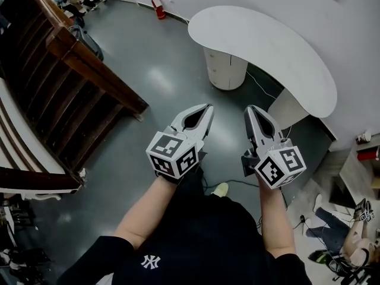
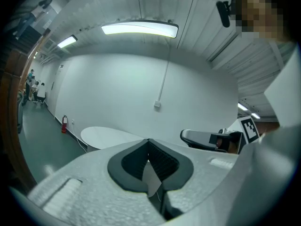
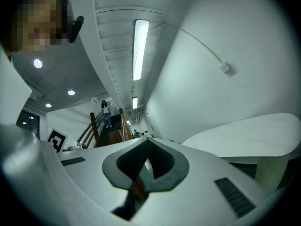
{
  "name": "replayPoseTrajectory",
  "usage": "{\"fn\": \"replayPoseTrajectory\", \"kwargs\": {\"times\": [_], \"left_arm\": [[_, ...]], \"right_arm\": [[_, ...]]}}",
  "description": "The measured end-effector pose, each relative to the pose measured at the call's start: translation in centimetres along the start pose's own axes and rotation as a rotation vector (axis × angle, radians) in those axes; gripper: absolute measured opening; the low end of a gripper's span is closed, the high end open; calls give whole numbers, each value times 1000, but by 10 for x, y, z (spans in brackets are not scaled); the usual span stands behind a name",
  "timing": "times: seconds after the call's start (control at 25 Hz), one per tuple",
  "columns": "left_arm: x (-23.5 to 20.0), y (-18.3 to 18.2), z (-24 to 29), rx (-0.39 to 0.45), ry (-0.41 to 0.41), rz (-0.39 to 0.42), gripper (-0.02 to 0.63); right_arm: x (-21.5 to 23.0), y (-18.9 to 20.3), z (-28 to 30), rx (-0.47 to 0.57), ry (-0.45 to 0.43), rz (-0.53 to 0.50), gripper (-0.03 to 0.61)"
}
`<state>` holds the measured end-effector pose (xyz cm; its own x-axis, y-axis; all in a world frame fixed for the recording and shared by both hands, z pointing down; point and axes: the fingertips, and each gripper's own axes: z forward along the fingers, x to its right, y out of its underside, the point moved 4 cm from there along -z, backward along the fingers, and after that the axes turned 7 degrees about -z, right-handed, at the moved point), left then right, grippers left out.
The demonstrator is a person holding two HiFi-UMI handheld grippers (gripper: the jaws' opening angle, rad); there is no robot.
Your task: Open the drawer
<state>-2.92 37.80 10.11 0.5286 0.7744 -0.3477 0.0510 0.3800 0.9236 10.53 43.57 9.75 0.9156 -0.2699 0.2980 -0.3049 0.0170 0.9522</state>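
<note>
Drawer point(image 1: 215, 65): most likely one of the faintly banded fronts on the round white pedestal under the table. It is too small to tell which band. It sits ahead of both tongs, nearer the line of the left pair, well apart from them and untouched.
Left tongs point(image 1: 209, 108): jaws pressed together at the tips, nothing between the pads. It is held roughly level and points toward the pedestal.
Right tongs point(image 1: 249, 108): jaws likewise together with nothing gripped. It sits just beside the left pair, tips side by side with a gap between the two tools.
Marker cubes point(image 1: 172, 154): one sits on the back of each tool, nearest the person.
Forearms point(image 1: 148, 203): bare, reaching out from black sleeves behind the tongs.
Shoe point(image 1: 221, 189): light-coloured toe below and between the two tools.
Floor point(image 1: 160, 79): grey and glossy, beneath and ahead of the tongs.
Table point(image 1: 267, 43): white curved top, ahead and slightly right of the tongs, standing against the white wall.
Cable point(image 1: 261, 88): thin, trailing on the floor by the pedestal, ahead of the right tongs.
Staircase point(image 1: 71, 94): dark wood with railing, left of the left tongs.
Fire extinguisher point(image 1: 158, 8): red, at the foot of the wall, far ahead of the left tongs.
</note>
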Motion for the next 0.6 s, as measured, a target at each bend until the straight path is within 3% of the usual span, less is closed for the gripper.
{"fn": "replayPoseTrajectory", "kwargs": {"times": [0.28,0.6], "left_arm": [[-38,-1,42,-16,9,4,6],[-126,-18,115,-51,18,41,6]], "right_arm": [[27,11,47,-37,26,-18,15],[68,27,153,-75,66,-28,15]]}}
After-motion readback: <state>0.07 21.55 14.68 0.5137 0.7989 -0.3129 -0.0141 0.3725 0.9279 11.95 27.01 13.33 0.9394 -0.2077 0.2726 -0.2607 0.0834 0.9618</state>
